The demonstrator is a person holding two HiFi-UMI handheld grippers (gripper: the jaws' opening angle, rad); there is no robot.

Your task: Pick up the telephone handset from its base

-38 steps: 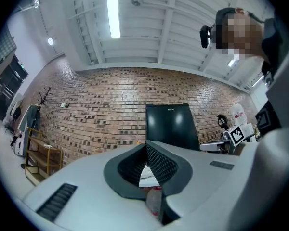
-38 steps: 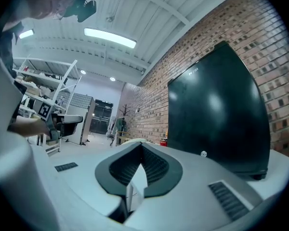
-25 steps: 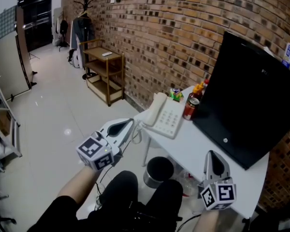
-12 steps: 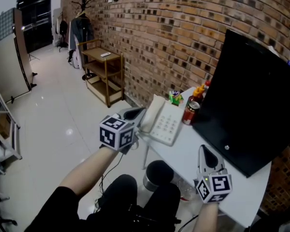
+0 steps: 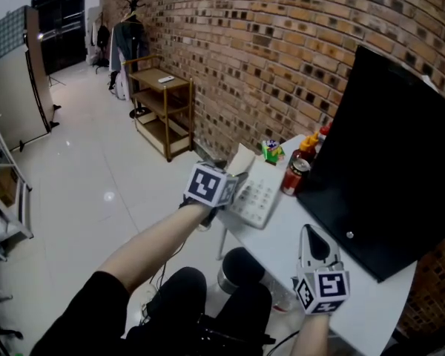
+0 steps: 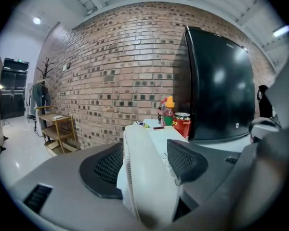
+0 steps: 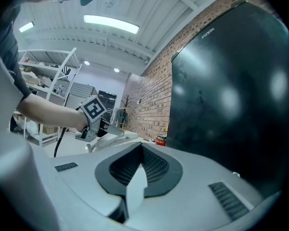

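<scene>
Left gripper (image 6: 147,160), jaws just opened, brackets the smooth cream handset (image 6: 140,189) between ribbed black pads (image 6: 103,170); red can (image 6: 182,124) beyond handset; right gripper (image 7: 140,153) closed, empty.

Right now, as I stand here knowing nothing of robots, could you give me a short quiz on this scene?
1. What stands between the jaws of the left gripper?
A. a mug
B. the telephone handset
C. a remote control

2. True or false: the jaws of the right gripper stand wide apart.

3. Fill in: the red can stands next to the big black ____.

Key
1. B. The jaws have just been opening, and the handset lies between them, not yet clamped.
2. False. They are closed together with nothing between them.
3. monitor
</scene>
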